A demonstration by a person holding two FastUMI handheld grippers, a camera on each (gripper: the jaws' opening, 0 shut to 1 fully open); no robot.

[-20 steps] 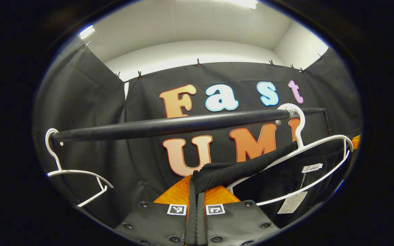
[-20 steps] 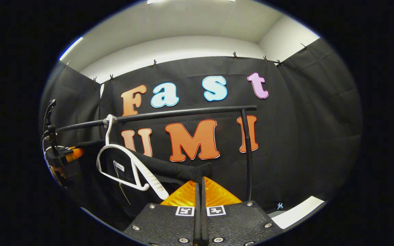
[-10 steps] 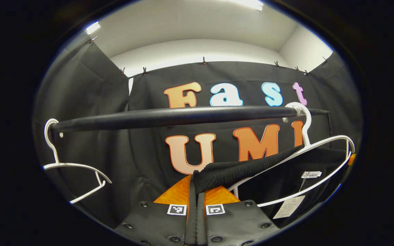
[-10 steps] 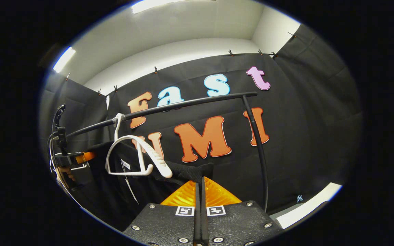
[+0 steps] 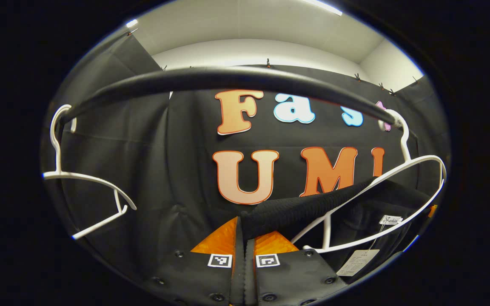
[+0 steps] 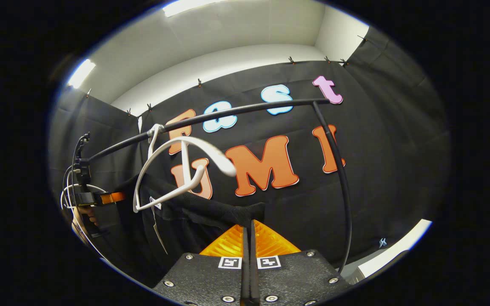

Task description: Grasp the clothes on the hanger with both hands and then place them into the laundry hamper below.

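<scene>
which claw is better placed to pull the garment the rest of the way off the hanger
Left, probably. The right claw has already drawn its end of the black garment below the hanger; the left claw's end still touches it.

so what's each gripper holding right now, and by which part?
Both are shut on the black garment: the left gripper pinches one ribbed edge, the right gripper pinches the opposite end, already off the white hanger.

The black rail [image 5: 228, 78] does all the carrying here. An empty white hanger [image 5: 85, 182] hooks on at about 9 o'clock in the left gripper view, and another white hanger [image 5: 381, 199] at 3 o'clock, with the black garment [image 5: 309, 206] partly on it. In the right gripper view the rail's upright post [image 6: 338, 170] drops at 3 o'clock.
</scene>
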